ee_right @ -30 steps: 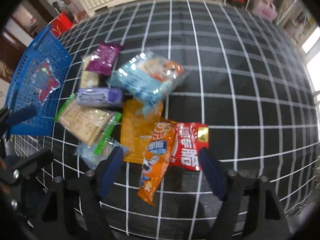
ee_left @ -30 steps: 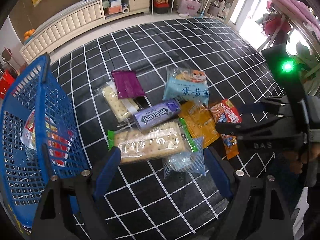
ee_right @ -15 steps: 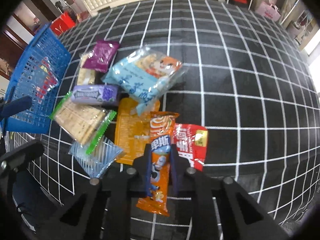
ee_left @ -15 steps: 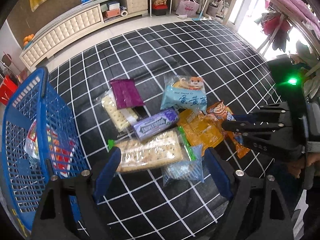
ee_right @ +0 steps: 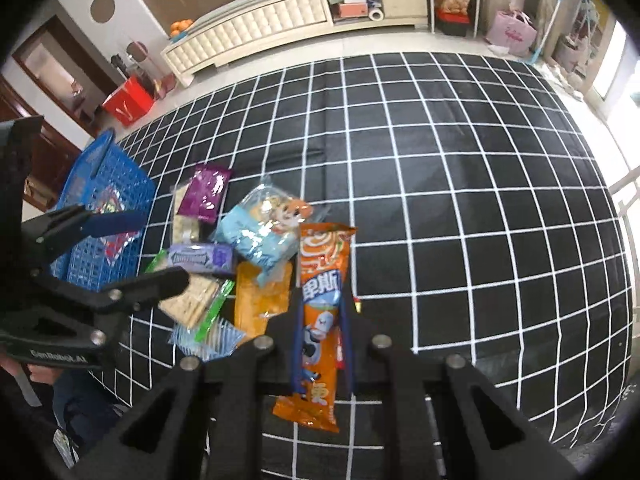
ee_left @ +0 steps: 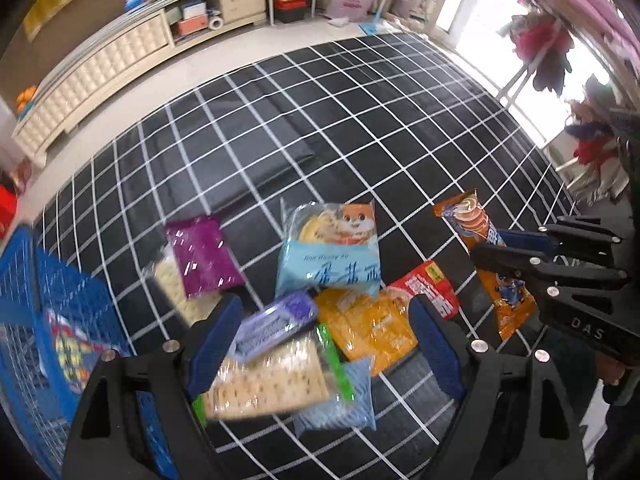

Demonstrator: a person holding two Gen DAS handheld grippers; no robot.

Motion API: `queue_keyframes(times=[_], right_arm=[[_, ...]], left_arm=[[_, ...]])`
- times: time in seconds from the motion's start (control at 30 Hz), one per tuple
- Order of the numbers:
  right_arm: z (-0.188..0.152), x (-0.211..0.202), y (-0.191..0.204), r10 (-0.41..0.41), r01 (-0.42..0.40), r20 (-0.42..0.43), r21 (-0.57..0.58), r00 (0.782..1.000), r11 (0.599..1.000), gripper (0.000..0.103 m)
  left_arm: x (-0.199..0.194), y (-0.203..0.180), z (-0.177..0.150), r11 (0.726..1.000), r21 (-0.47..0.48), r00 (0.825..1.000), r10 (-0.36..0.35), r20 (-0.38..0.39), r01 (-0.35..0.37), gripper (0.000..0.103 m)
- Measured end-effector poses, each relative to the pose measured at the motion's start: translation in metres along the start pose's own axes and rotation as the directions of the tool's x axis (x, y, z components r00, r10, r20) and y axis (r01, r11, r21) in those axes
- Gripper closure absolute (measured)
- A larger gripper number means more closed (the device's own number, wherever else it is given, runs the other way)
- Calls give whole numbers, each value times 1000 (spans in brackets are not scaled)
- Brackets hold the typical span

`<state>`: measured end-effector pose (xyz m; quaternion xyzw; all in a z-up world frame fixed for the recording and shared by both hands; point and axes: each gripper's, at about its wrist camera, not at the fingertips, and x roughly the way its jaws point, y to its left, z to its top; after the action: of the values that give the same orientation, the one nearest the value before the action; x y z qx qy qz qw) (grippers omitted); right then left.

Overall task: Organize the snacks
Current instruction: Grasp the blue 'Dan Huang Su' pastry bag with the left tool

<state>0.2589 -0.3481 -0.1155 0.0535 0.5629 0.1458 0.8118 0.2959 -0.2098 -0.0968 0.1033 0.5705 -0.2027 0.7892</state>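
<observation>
Blue mesh basket point(ee_left: 52, 300) at far left on the black grid-pattern cloth point(ee_left: 360, 120), 1 printed packet already inside.

Left claw point(ee_left: 324, 344) wide open, empty, hovering over the near end of the pile: clear-wrapped cracker pack point(ee_left: 268, 384) with green end seal, purple gum pack point(ee_left: 276, 320) on top of it, pale blue ridged sachet point(ee_left: 340, 404) beneath. View blurred here; contact with any packet not evident.

Centre of pile: purple foil packet point(ee_left: 202, 256) overlapping a second cracker strip, light blue bag with cartoon fox point(ee_left: 332, 252), flat orange pouch point(ee_left: 368, 328), red packet point(ee_left: 428, 288), all touching or overlapping.

Right claw point(ee_right: 322, 336) clamped on the long orange snack packet point(ee_right: 322, 300), fingers pinching mid-length across the narrow width; packet clear of the cloth, both ends free.

Handling estimate: light, soft film, slippery, likely to droop and swing at the ends; contents probably crushable, so moderate squeeze only. Mid-length hold looks balanced. Basket well apart to the left; carry path crosses the pile and the left claw.
</observation>
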Motion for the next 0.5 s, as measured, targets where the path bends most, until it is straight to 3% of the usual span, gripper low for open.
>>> queue_keyframes(times=[0.5], right_arm=[[5,36,-29,67,-64,-39,71,997,995,83]], left_arm=[[78,-8,37,1000,21,992,11,-126,-9,19]])
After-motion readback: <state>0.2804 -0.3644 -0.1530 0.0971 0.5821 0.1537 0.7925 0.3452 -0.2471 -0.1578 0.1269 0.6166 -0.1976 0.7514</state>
